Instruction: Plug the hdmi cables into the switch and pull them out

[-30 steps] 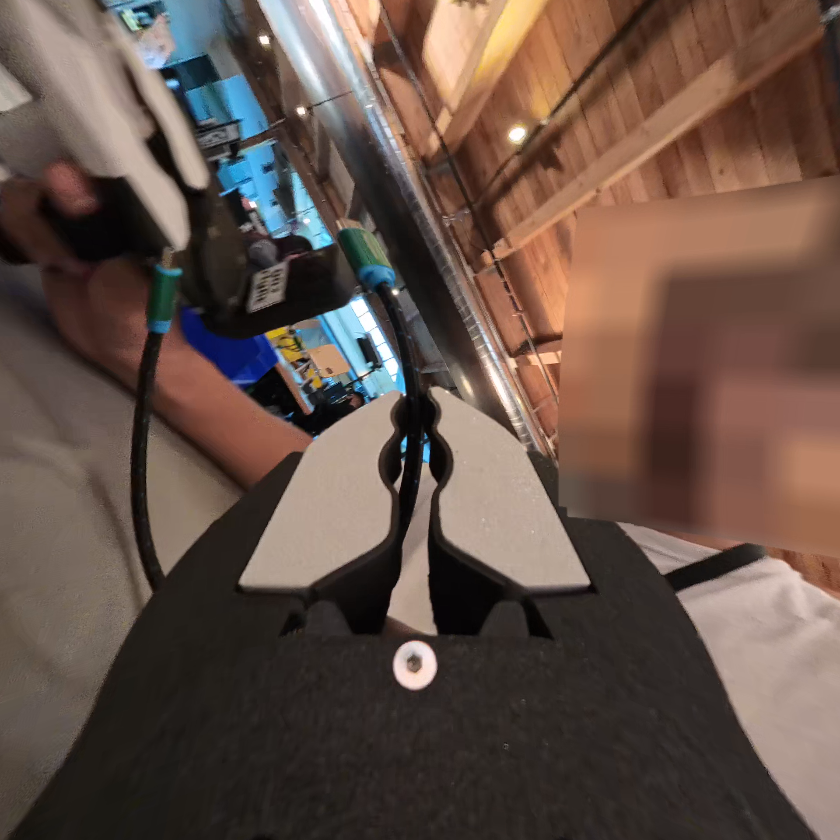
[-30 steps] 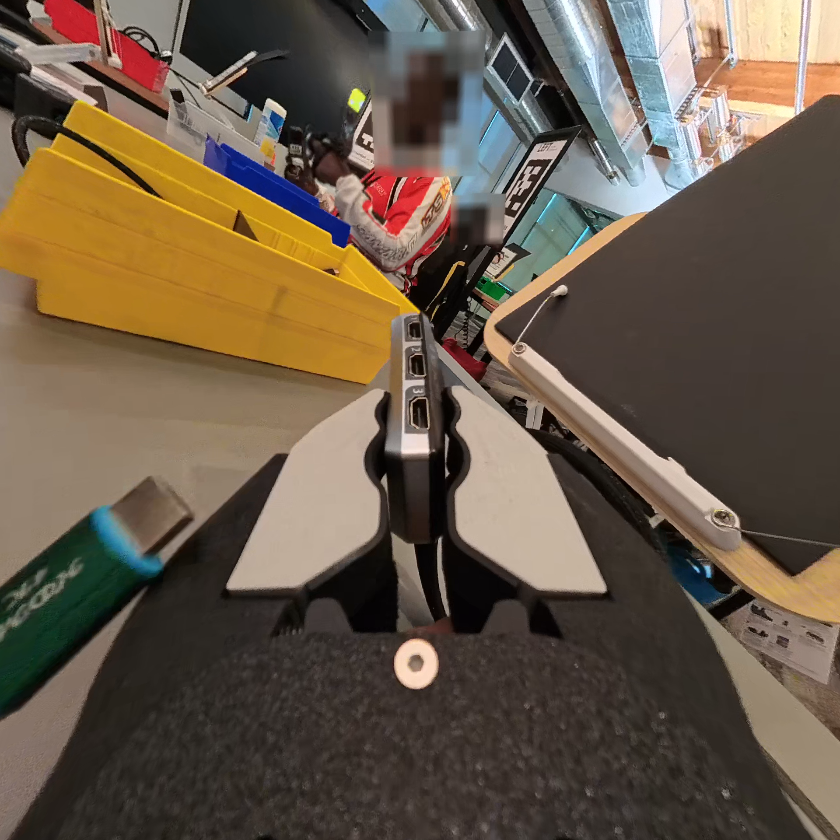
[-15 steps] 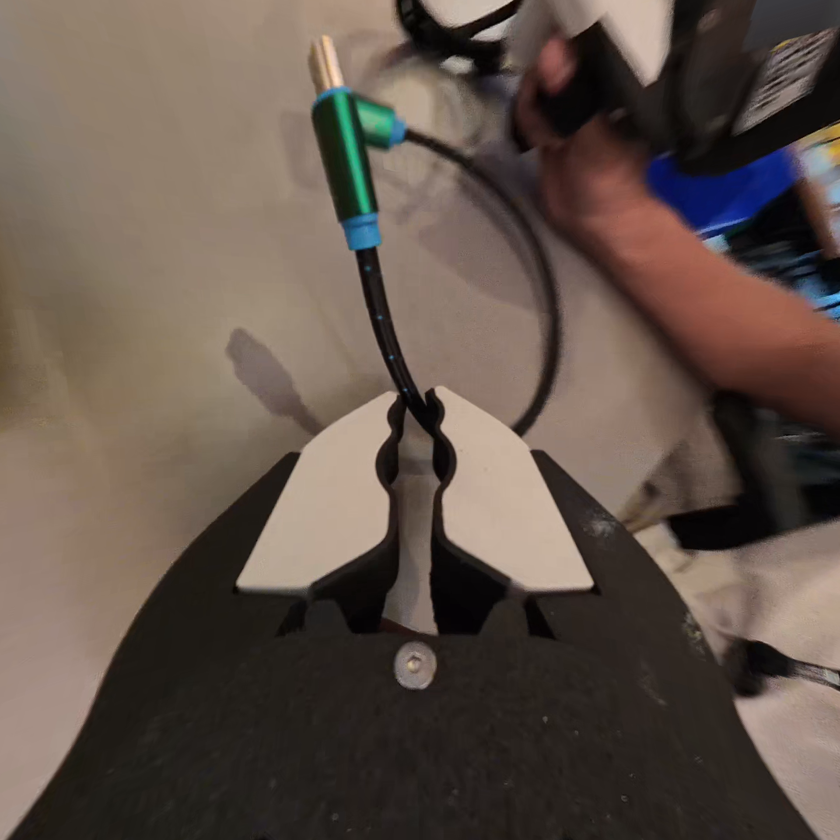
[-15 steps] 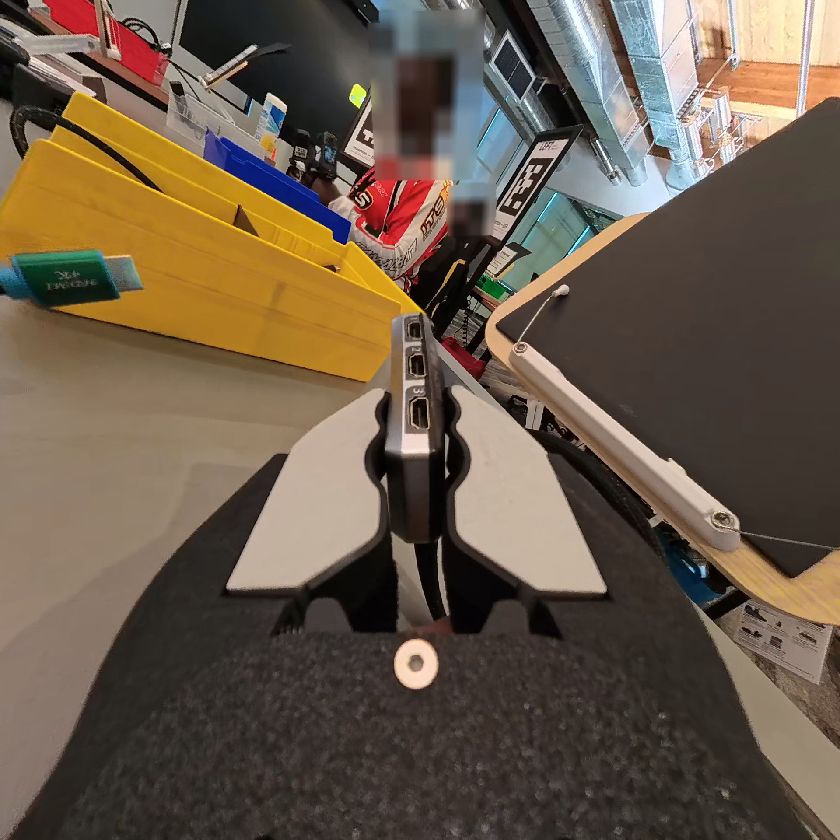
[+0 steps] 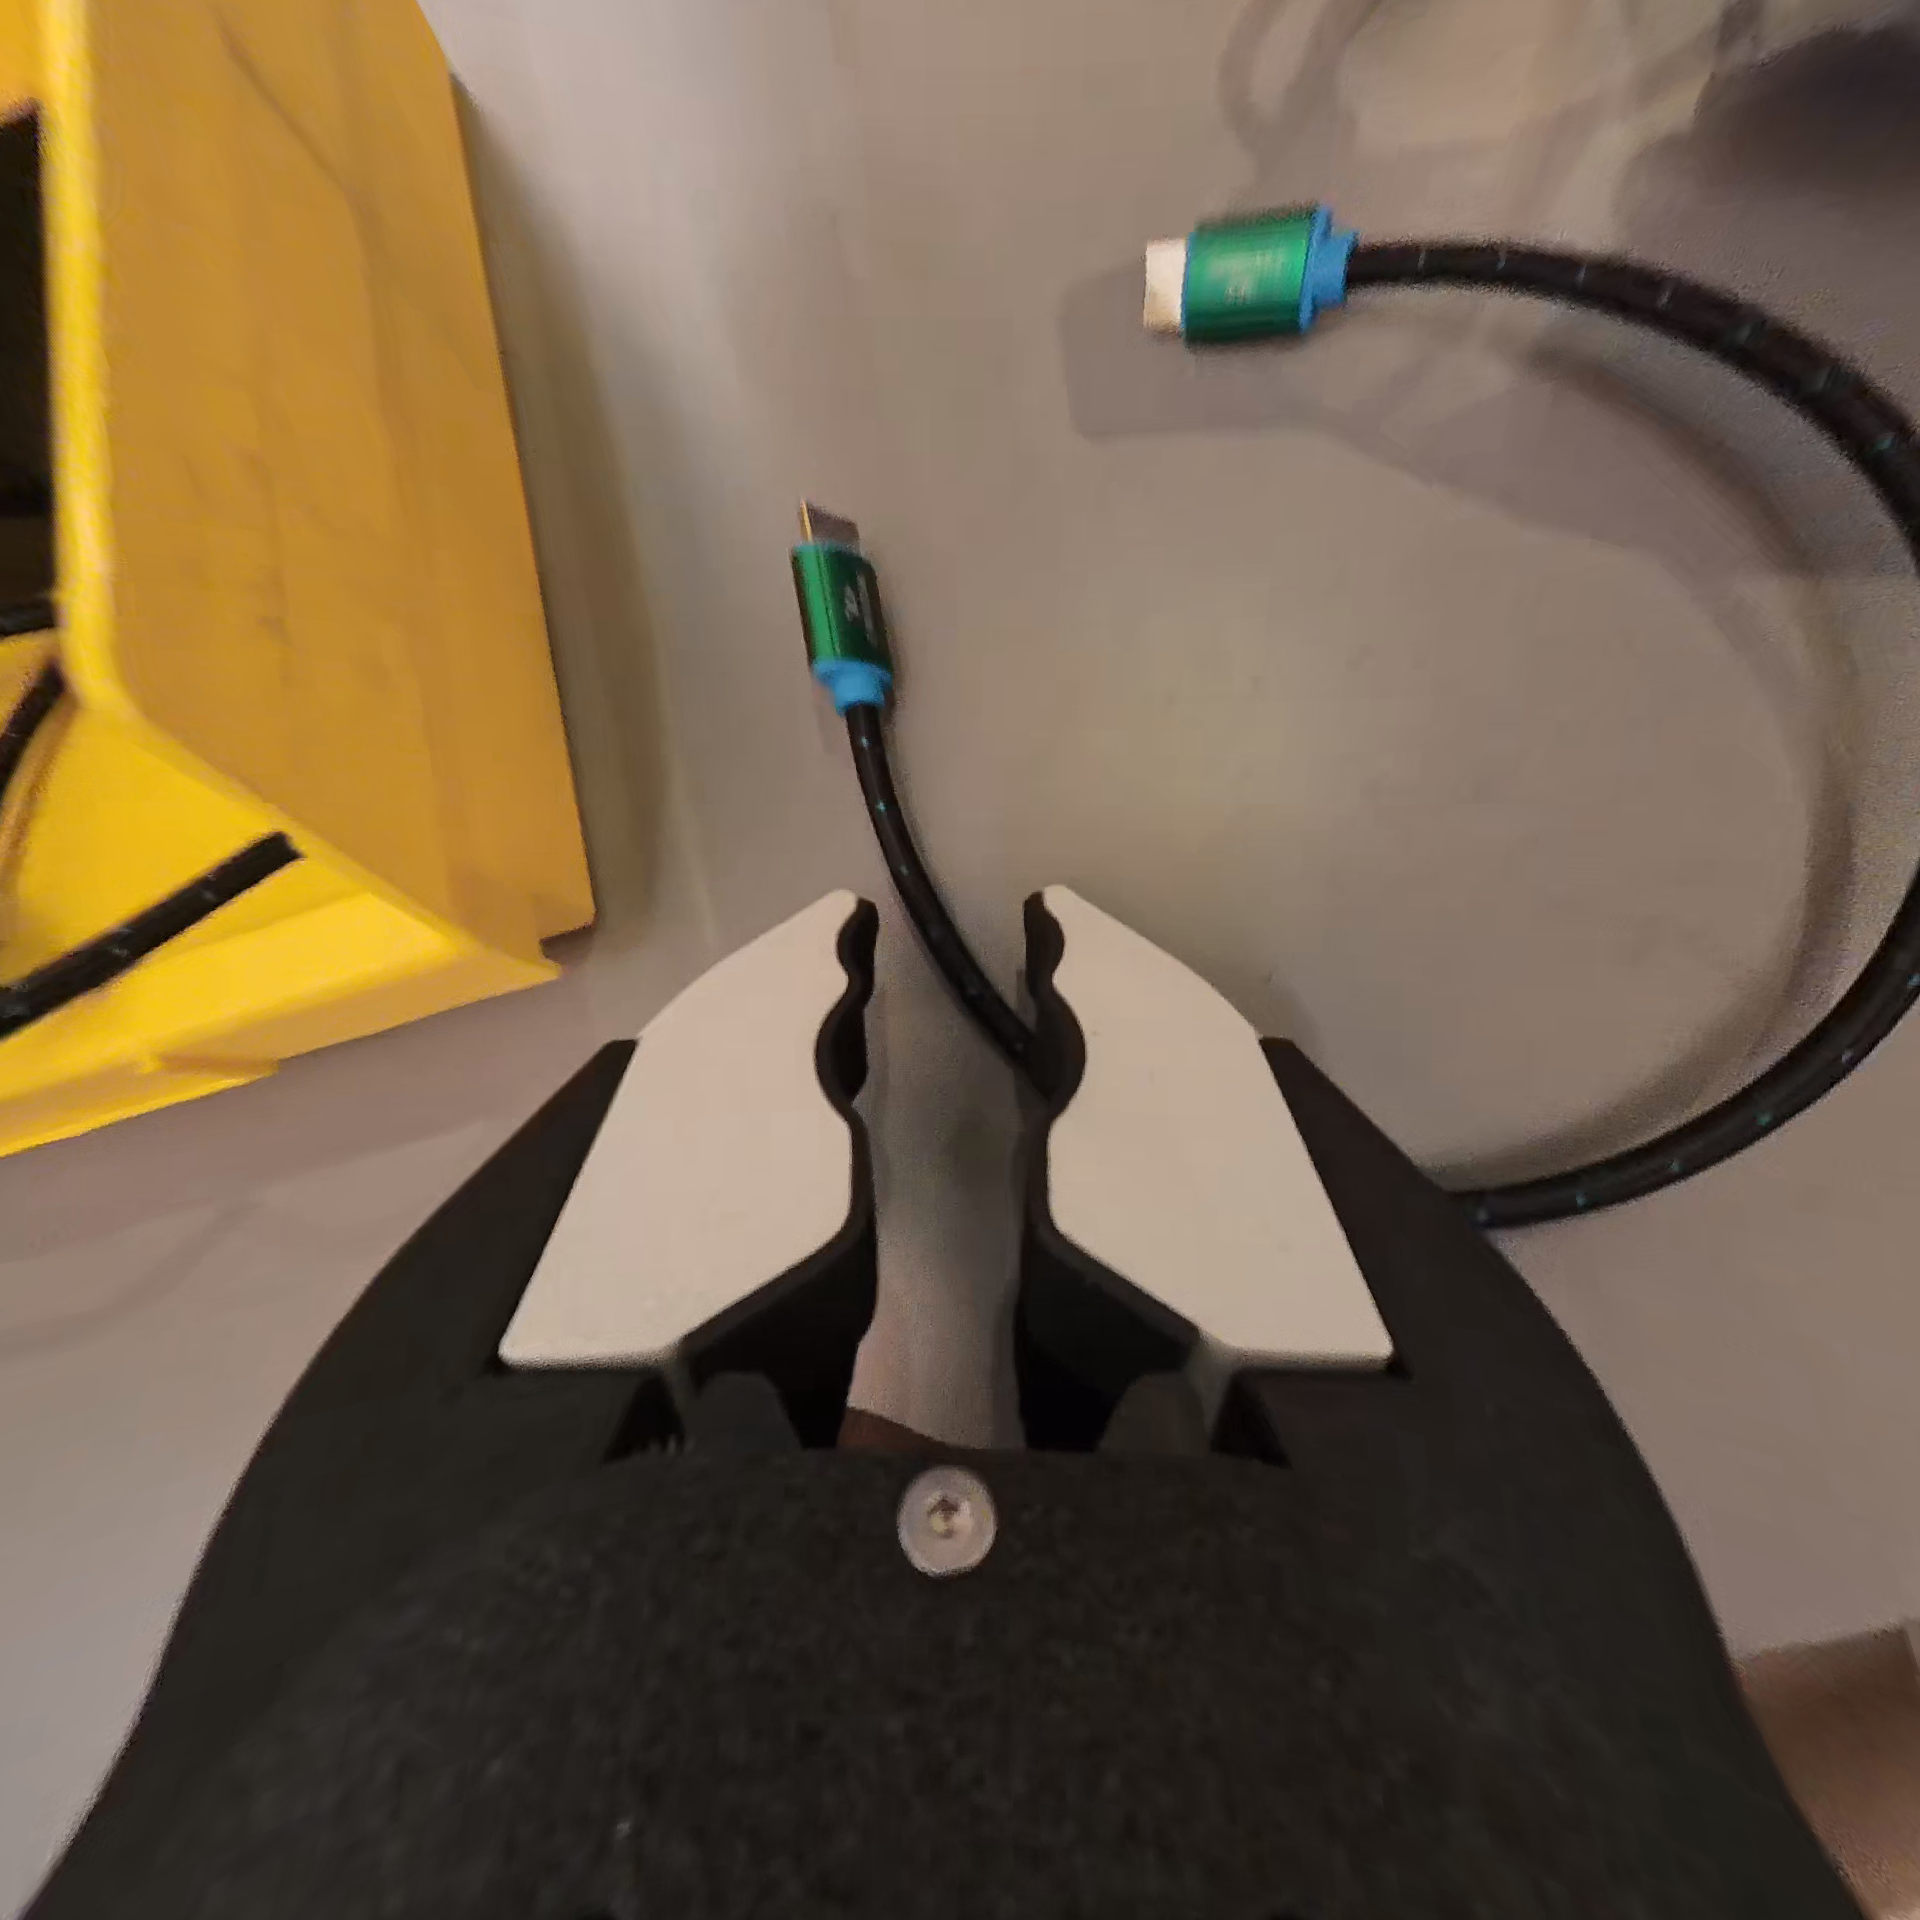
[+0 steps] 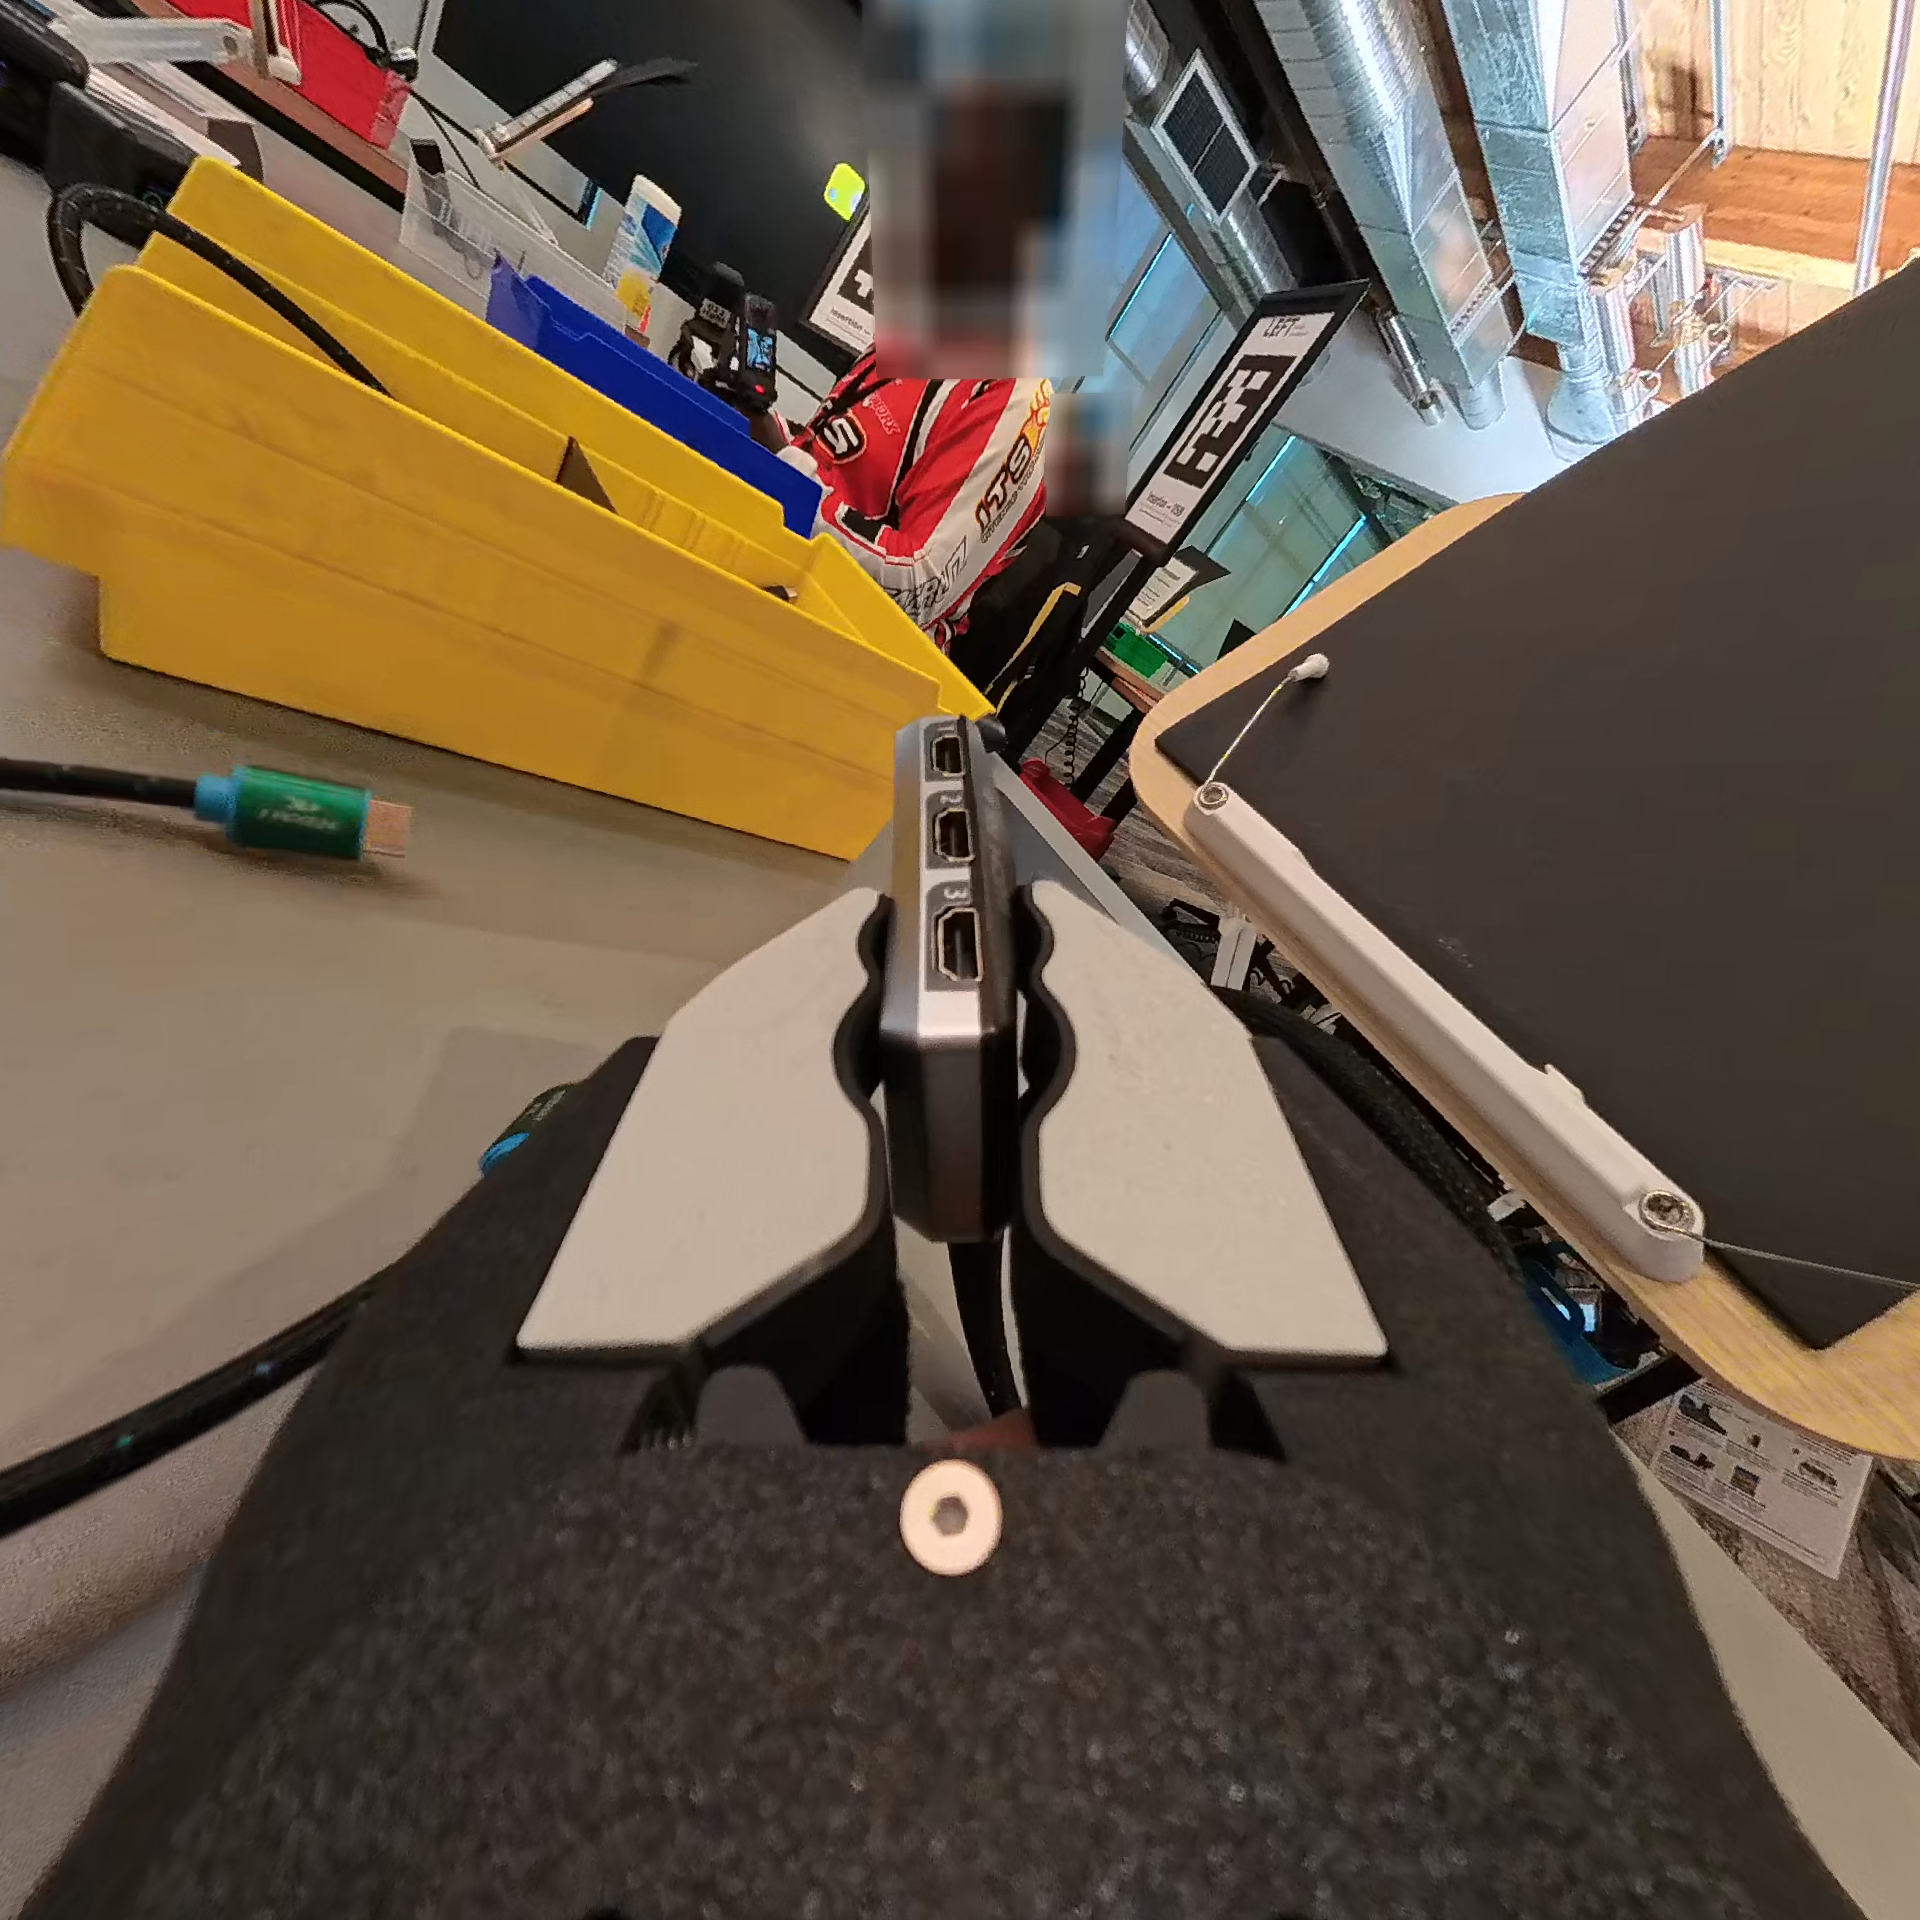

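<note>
Holding the switch (image 6: 951, 997) clamped upright in the right gripper (image 6: 951, 977), ports facing the worktop (image 5: 1351, 727), with the left gripper (image 5: 948, 997) jaws apart around the cable (image 5: 935, 914), plug (image 5: 840, 613) pointing straight ahead.

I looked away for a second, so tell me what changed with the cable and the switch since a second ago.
The left claw opened and let go of the HDMI cable, which now lies loose on the table between its fingers, its green plug beside the yellow bin. The right claw stayed shut on the switch, all three ports empty.
</note>
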Demonstrator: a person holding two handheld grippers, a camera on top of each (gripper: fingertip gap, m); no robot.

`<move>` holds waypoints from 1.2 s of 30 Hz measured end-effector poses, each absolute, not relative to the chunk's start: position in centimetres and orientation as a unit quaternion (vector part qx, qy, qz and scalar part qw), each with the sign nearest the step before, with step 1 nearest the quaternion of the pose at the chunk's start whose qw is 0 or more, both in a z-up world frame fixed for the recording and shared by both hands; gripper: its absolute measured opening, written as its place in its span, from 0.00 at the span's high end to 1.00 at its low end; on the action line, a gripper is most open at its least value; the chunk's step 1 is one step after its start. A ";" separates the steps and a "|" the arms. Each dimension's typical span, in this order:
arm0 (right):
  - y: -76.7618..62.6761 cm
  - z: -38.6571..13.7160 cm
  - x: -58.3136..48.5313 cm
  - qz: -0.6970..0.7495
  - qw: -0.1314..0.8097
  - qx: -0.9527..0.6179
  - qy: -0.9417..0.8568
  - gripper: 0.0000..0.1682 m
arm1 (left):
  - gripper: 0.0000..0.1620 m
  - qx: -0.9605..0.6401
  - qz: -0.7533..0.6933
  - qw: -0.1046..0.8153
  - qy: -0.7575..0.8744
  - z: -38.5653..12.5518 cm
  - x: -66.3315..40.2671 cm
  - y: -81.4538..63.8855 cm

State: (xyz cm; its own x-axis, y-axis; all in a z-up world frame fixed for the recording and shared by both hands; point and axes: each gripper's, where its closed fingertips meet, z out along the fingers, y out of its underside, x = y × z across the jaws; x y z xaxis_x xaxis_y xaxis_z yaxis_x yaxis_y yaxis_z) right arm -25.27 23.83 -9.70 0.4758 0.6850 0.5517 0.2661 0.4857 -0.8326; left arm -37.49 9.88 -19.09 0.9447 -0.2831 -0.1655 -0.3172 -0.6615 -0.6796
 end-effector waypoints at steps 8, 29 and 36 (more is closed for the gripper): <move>23.8 -9.7 -25.3 0.149 0.708 -0.485 -0.491 0.88 | 0.78 -0.899 0.042 0.415 0.136 -17.6 -37.2 13.3; 23.0 -9.6 -25.7 0.132 0.717 -0.458 -0.509 0.87 | 0.96 -0.869 -0.354 0.309 0.153 -14.3 -31.5 12.4; 21.2 -9.8 -26.6 0.076 0.733 -0.400 -0.546 0.88 | 0.96 -0.855 -0.458 0.177 0.168 -10.7 -29.2 12.5</move>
State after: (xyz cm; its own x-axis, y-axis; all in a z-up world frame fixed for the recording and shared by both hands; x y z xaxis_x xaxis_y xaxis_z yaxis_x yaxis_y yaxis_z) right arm -26.65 21.21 -9.82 0.3931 0.5473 0.7389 0.3249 0.6691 -0.6684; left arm -29.17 12.48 -10.67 0.5234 -0.4505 0.7232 -0.1254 -0.8803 -0.4576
